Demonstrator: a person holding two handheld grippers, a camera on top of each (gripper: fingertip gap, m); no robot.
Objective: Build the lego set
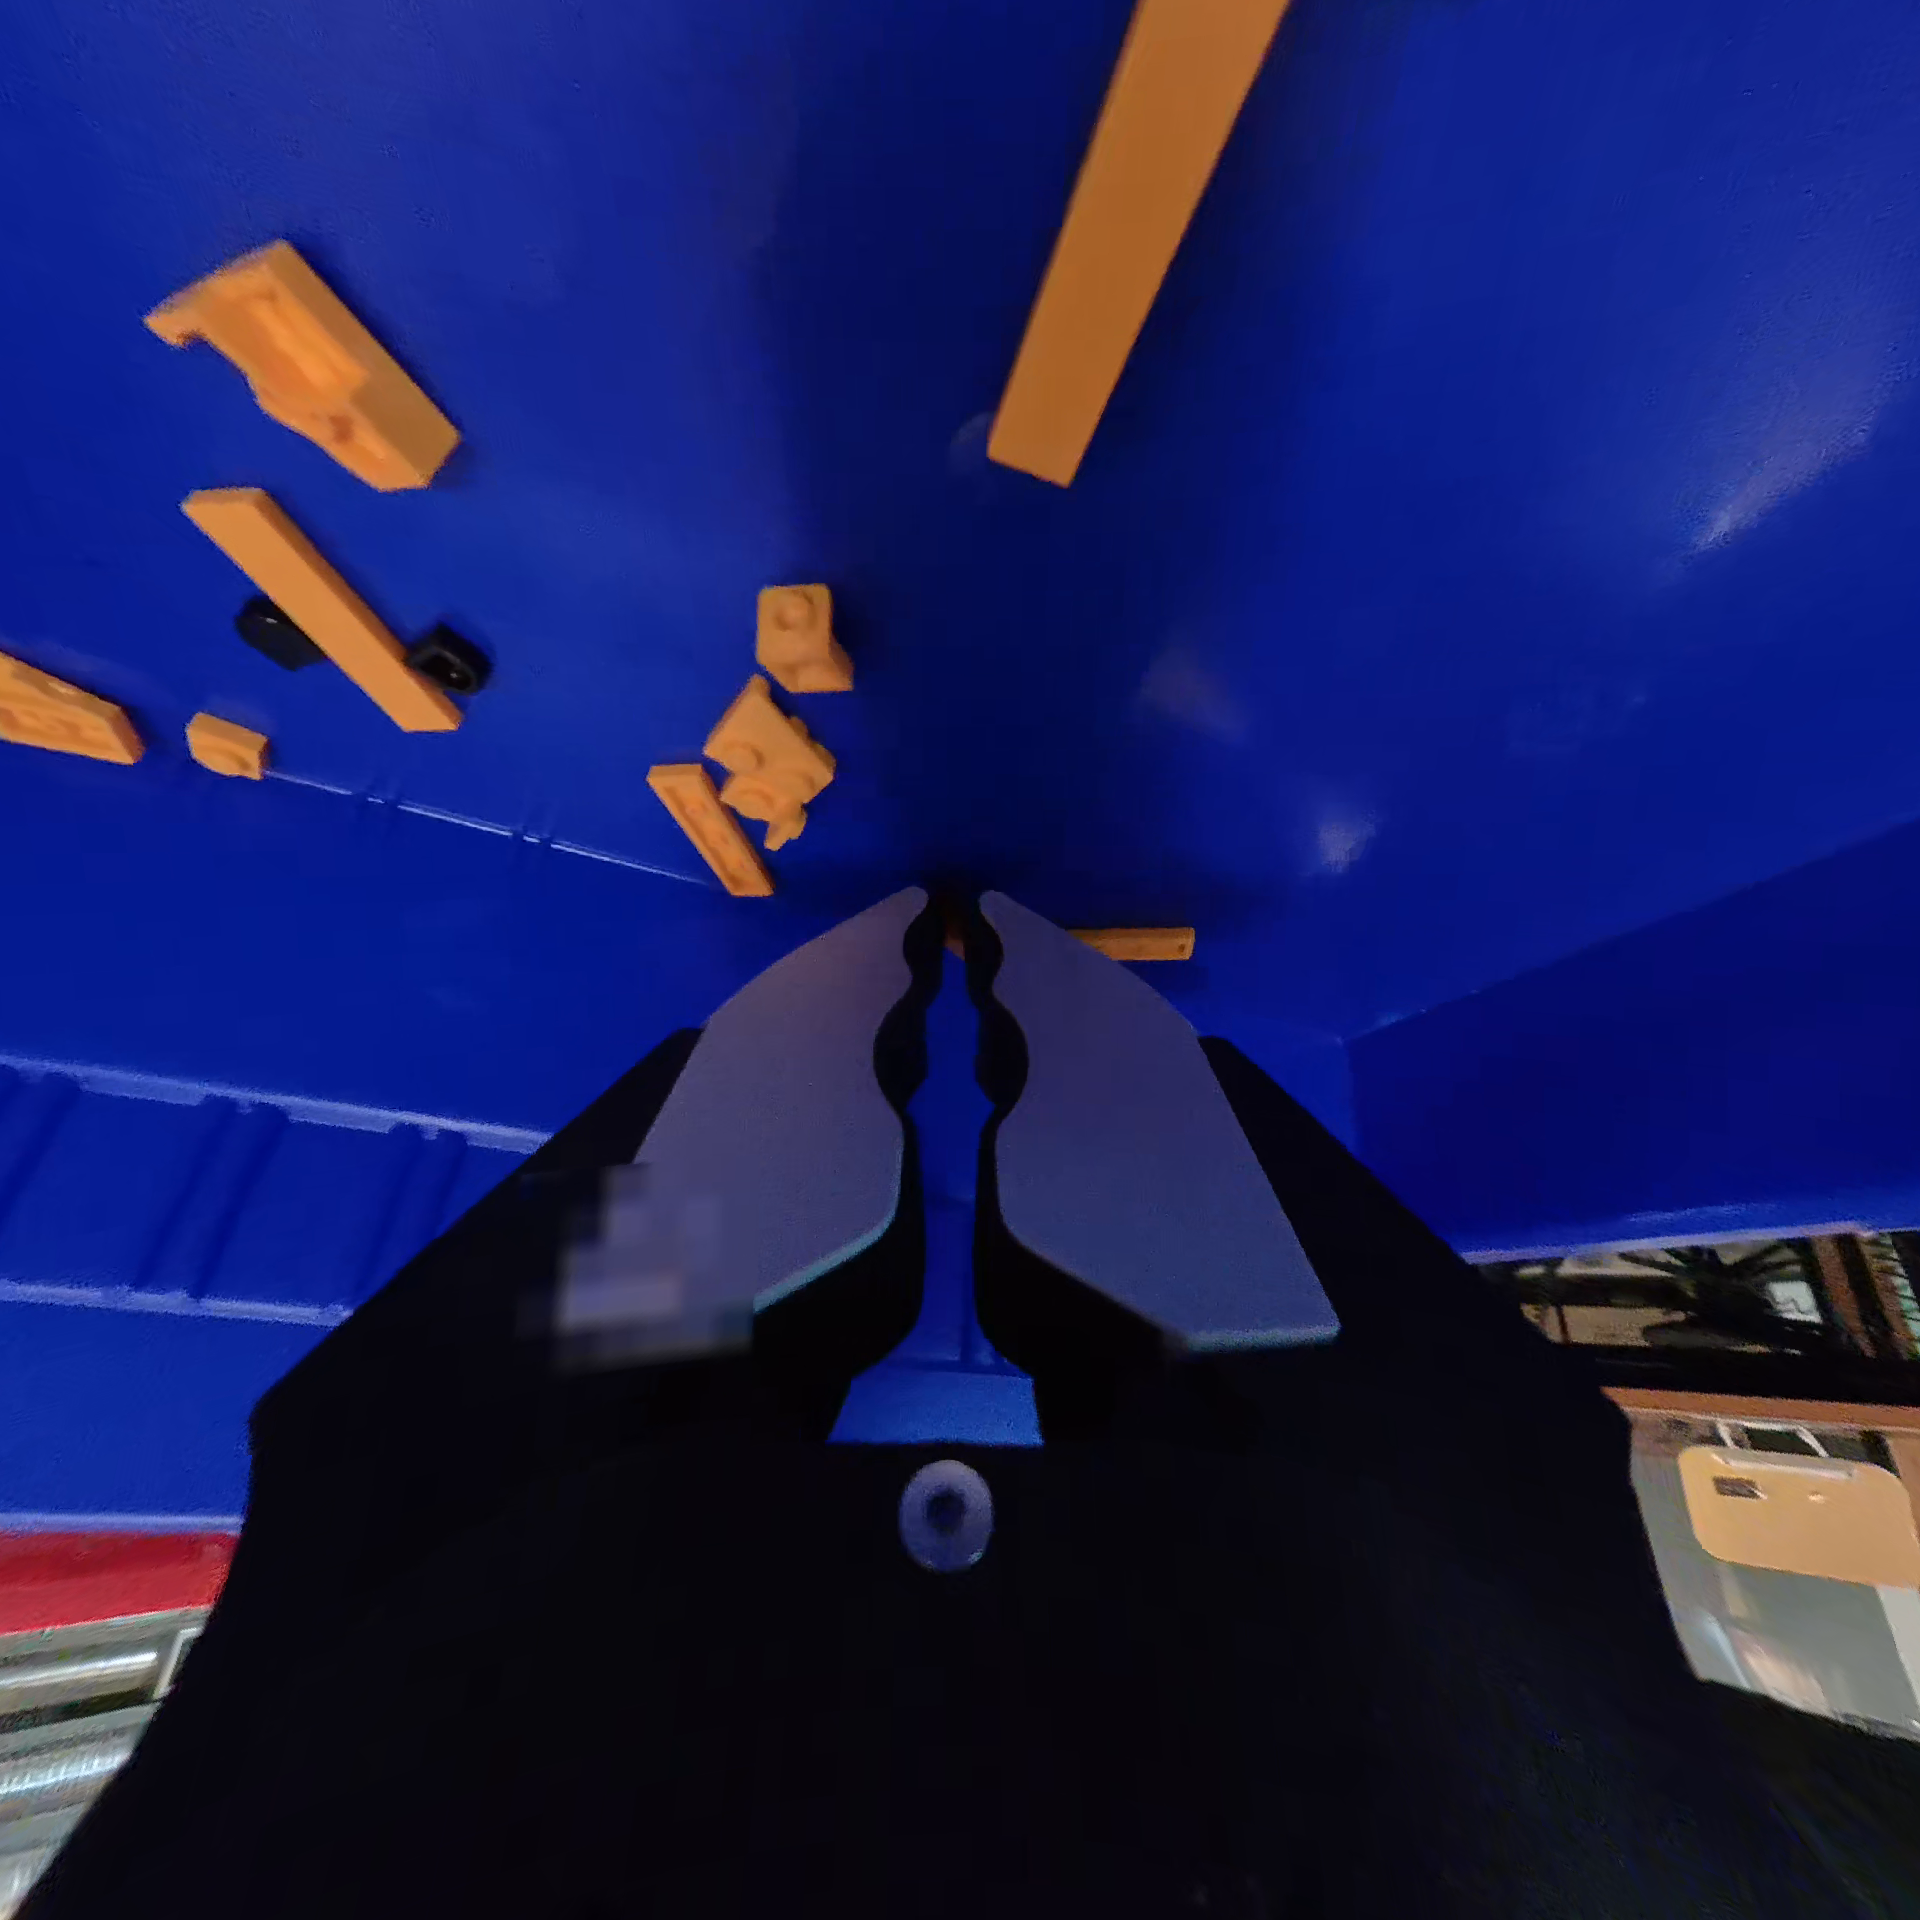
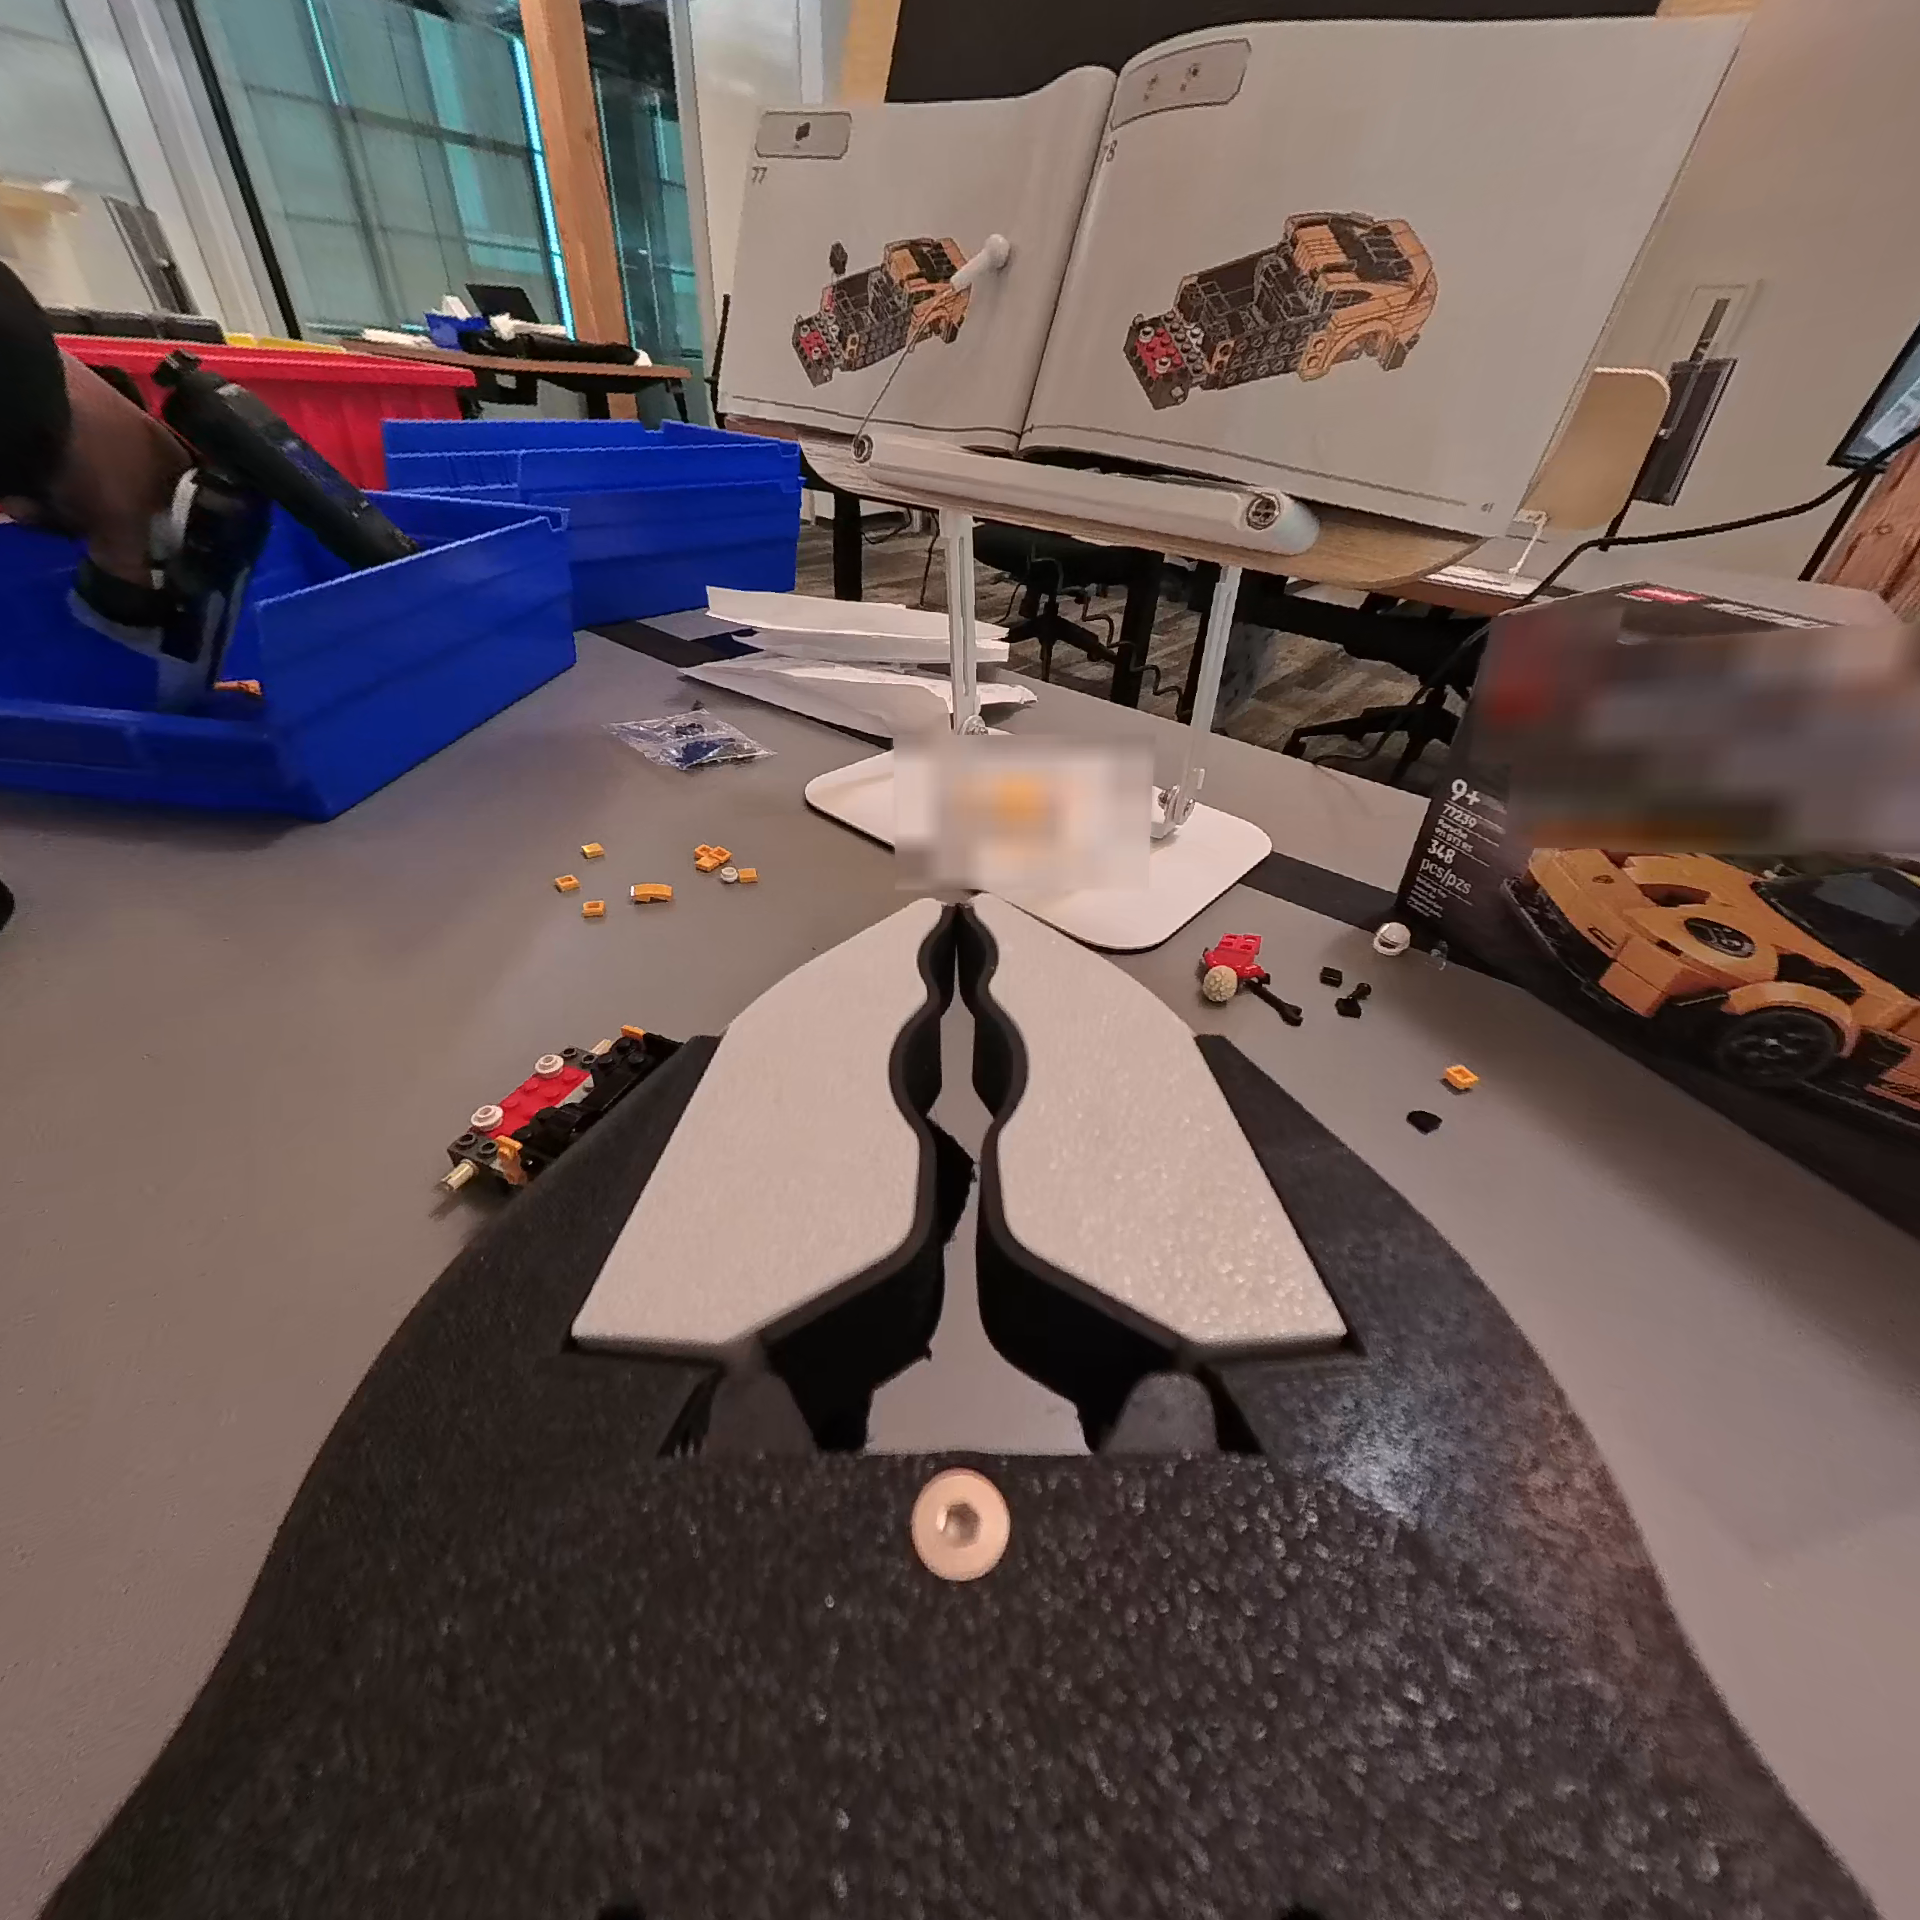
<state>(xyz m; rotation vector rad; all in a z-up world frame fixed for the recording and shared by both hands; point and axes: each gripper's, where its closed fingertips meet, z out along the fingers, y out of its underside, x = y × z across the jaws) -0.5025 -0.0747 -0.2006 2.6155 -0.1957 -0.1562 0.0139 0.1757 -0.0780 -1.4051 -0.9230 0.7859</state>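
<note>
My left gripper [image 1: 954,909] is down inside a blue bin [image 1: 1455,520]. Its fingertips are closed on the end of a thin orange lego plate [image 1: 1143,943] that sticks out to the right near the bin floor. The right wrist view shows this gripper [image 2: 208,675] in the bin [image 2: 416,665] with an orange piece [image 2: 241,688] at its tips. My right gripper [image 2: 956,914] is shut, with nothing visible between its pads, and hovers over the grey table [image 2: 260,1351]. A partly built black and red car chassis [image 2: 551,1101] lies just left of it.
More orange pieces lie in the bin: a long tile [image 1: 1122,249], a bracket [image 1: 312,364], small plates [image 1: 764,753]. On the table are loose orange bits [image 2: 649,891], red and black parts [image 2: 1236,951], an open instruction booklet [image 2: 1247,260] on a white stand [image 2: 1195,873], and the set's box [image 2: 1714,987]. My right fingertips sit around 60 cm from my left ones. The bracket [image 1: 312,364] is closer to my left gripper, around 10 cm from its tips; the right tips are 60 cm off.
</note>
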